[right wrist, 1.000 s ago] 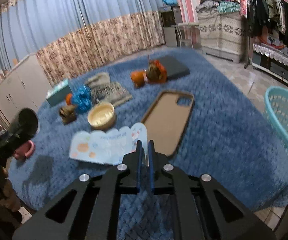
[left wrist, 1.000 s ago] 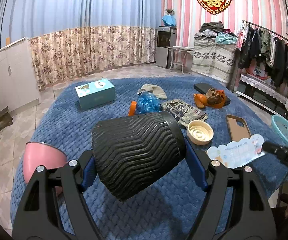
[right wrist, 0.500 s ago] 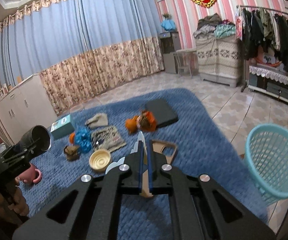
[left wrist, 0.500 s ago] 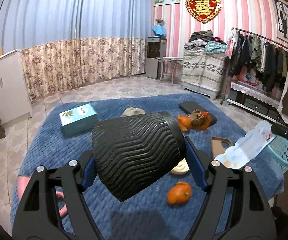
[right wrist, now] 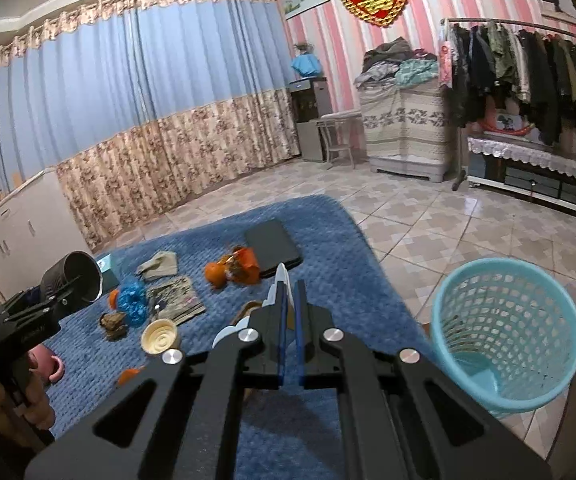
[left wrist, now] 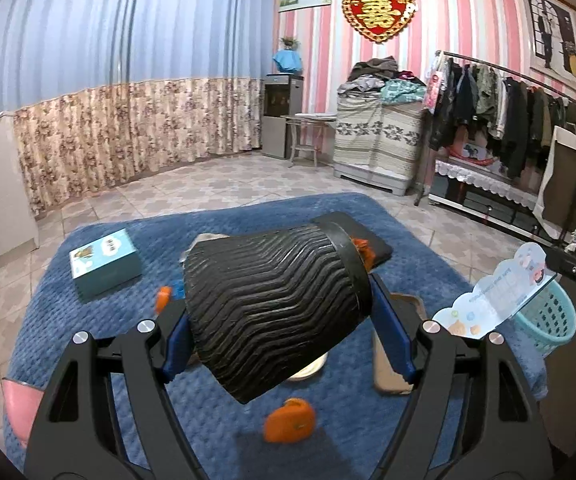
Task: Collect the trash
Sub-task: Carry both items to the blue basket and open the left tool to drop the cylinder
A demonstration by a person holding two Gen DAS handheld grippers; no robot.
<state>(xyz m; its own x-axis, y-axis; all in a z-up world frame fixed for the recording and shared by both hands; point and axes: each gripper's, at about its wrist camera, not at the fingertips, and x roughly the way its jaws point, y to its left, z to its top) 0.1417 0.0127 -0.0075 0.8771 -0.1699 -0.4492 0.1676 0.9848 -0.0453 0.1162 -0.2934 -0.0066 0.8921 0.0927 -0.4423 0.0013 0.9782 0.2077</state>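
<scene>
Left wrist view: my left gripper (left wrist: 288,316) has its jaws wide, clamped on a black ribbed plastic cup (left wrist: 276,304), frame centre. Right gripper (right wrist: 289,304) w/ jaws nearly closed, pinching a scalloped printed paper card (left wrist: 495,292), mid-right. Perforated turquoise plastic basket (right wrist: 503,332) on tile floor, lower right.
</scene>
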